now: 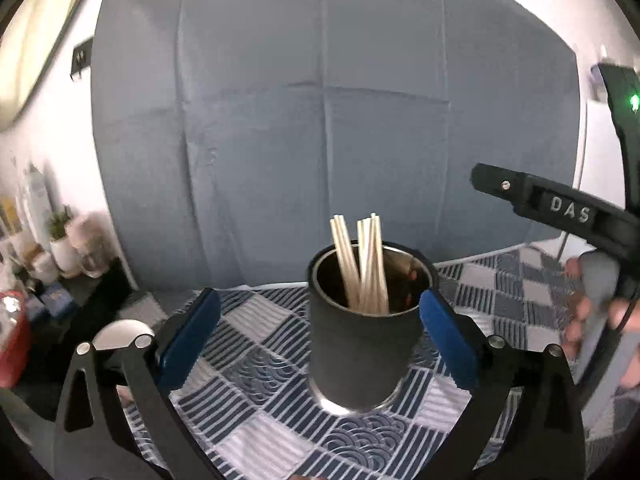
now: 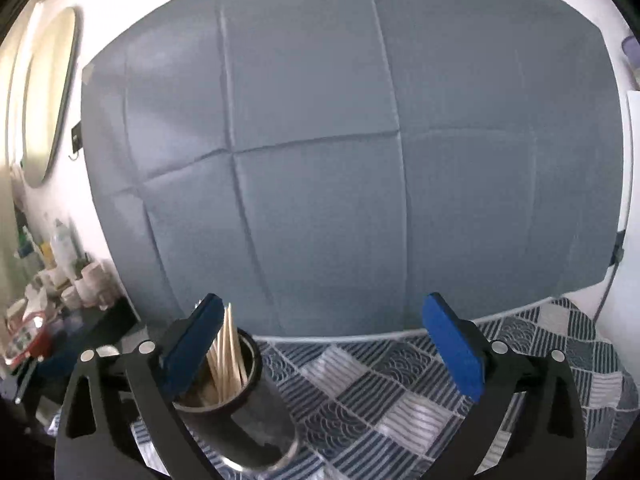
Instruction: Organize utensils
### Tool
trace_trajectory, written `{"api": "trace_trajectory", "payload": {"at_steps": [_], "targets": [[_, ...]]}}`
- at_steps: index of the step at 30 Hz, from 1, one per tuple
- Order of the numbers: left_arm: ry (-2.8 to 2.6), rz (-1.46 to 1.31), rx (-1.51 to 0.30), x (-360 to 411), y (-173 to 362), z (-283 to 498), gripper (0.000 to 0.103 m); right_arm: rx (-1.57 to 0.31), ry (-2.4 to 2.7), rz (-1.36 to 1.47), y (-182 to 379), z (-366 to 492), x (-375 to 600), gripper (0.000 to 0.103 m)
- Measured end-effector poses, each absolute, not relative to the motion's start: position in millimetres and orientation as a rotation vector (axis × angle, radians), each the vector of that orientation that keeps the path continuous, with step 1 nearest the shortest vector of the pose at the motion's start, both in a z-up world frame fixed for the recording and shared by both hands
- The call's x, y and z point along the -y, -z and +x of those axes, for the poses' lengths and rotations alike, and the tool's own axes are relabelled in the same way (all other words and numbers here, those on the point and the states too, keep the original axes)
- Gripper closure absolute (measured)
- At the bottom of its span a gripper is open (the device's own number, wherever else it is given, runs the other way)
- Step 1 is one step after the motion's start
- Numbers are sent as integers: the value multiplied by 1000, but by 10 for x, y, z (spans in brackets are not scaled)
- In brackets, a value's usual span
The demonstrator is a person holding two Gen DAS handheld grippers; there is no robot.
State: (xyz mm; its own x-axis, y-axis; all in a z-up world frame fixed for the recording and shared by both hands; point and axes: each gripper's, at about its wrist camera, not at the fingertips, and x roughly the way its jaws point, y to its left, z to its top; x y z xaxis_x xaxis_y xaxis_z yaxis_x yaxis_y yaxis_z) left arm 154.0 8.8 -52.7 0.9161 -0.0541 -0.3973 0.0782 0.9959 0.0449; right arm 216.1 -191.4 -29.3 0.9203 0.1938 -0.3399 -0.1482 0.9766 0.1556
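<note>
Chopsticks (image 1: 362,264) are standing bundled in the dark cylindrical holder (image 1: 360,344), which is sitting upright on the patterned blue-and-white cloth (image 1: 256,360). My left gripper (image 1: 320,336) is spreading its jaws wide either side of the holder, pads not touching it. My right gripper (image 2: 324,348) is also gaping wide, nothing between; the holder is sitting behind its left finger (image 2: 192,344).

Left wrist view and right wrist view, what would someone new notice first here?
Probably the dark cup full of pale chopsticks, standing upright on the blue patterned cloth between the open left tongs. Behind it a big creased grey sheet fills the wall. In the right wrist view the right tongs are open too, with the cup at their left finger.
</note>
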Motion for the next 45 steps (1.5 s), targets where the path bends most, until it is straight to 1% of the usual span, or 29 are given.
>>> {"api": "trace_trajectory", "payload": {"at_steps": [3,7,17,21,26,33,38,43,45], "targets": [[80,32,-420,-136,442,1440,6,-424,-210,96,279,2075,1917,7],[54,-38,-416,-213,365,1273,6,-407,-211,54,285,1832,1916,8],[43,-103,-461,-344,157,844,6,-523,-238,29,346,1307,1932,8],[15,-84,-506,-342,89,641,6,-605,-263,-7,268,1058,1951,8],[42,-60,-540,-216,-13,366,6,-655,-271,4,88,814,2041,8],[92,-112,-595,-82,-116,155,6,-673,-238,2,-132,538,2112,8],[68,-74,-608,59,-140,79,6,-669,-248,-7,-138,396,2093,8],[53,-122,-653,23,-85,70,6,-666,-233,2,-138,373,2130,8],[35,-91,-655,42,-95,56,6,-671,-235,11,-128,379,2133,8]]}}
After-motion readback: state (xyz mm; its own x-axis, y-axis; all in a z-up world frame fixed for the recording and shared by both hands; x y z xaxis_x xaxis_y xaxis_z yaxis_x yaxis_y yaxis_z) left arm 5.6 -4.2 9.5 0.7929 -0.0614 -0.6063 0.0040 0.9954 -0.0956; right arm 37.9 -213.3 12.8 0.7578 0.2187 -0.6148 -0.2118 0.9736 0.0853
